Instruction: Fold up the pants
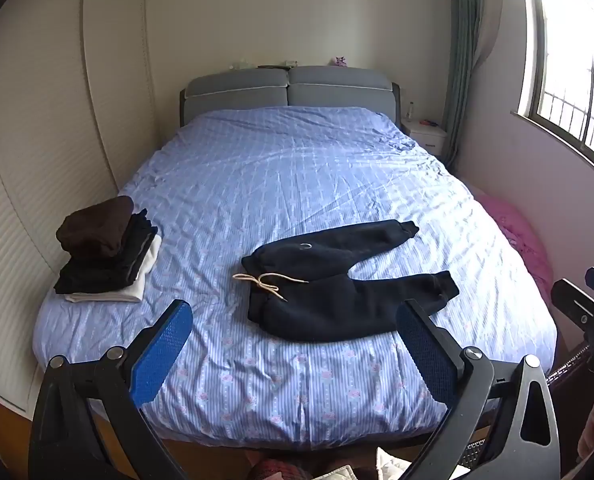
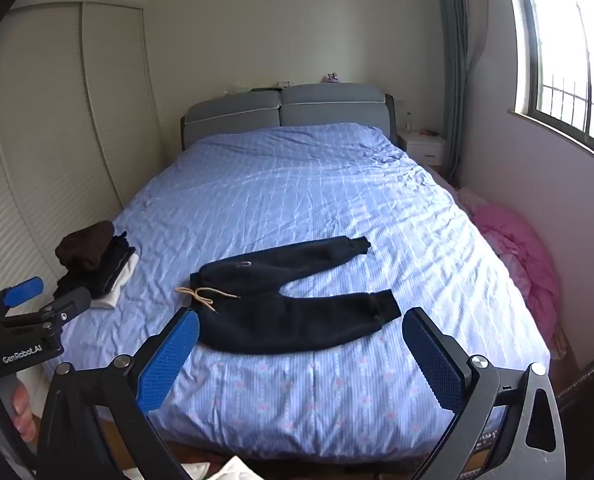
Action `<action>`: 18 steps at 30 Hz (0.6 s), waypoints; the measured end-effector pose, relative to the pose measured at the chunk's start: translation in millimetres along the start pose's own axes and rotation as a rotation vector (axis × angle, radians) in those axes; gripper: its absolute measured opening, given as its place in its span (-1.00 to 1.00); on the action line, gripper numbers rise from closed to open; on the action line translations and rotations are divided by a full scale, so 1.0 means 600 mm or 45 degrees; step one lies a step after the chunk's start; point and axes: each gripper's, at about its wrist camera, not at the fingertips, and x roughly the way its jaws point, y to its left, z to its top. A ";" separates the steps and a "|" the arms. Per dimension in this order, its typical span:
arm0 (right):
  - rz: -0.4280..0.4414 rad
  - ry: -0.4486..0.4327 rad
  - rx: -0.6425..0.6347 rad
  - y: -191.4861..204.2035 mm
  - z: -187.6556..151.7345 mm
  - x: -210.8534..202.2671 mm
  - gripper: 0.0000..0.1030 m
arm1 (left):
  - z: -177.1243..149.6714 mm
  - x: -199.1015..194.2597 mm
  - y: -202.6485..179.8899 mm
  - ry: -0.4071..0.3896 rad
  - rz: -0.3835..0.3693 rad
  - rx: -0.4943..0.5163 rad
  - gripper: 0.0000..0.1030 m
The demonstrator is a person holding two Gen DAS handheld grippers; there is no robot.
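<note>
Dark navy sweatpants (image 1: 337, 280) with a beige drawstring (image 1: 263, 282) lie flat on the blue striped bed (image 1: 297, 176), waist to the left, two legs spread apart to the right. They also show in the right wrist view (image 2: 293, 304). My left gripper (image 1: 295, 320) is open and empty, held above the bed's near end, short of the pants. My right gripper (image 2: 301, 328) is open and empty, also near the foot of the bed. Each gripper shows at the edge of the other's view: the right (image 1: 589, 304), the left (image 2: 29, 304).
A stack of folded clothes (image 1: 105, 252) sits at the bed's left edge. A white wardrobe (image 1: 57, 120) lines the left wall. Pink bedding (image 2: 517, 248) lies between bed and window wall. A white nightstand (image 1: 425, 134) stands by the grey headboard (image 1: 289, 88).
</note>
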 end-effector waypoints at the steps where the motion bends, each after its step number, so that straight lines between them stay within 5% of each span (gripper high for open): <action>1: 0.023 -0.014 0.029 -0.002 0.000 -0.001 1.00 | 0.001 -0.004 -0.002 -0.014 0.011 0.017 1.00; 18: 0.036 -0.019 0.017 0.005 0.002 -0.004 1.00 | 0.012 -0.032 -0.022 -0.081 0.009 0.060 1.00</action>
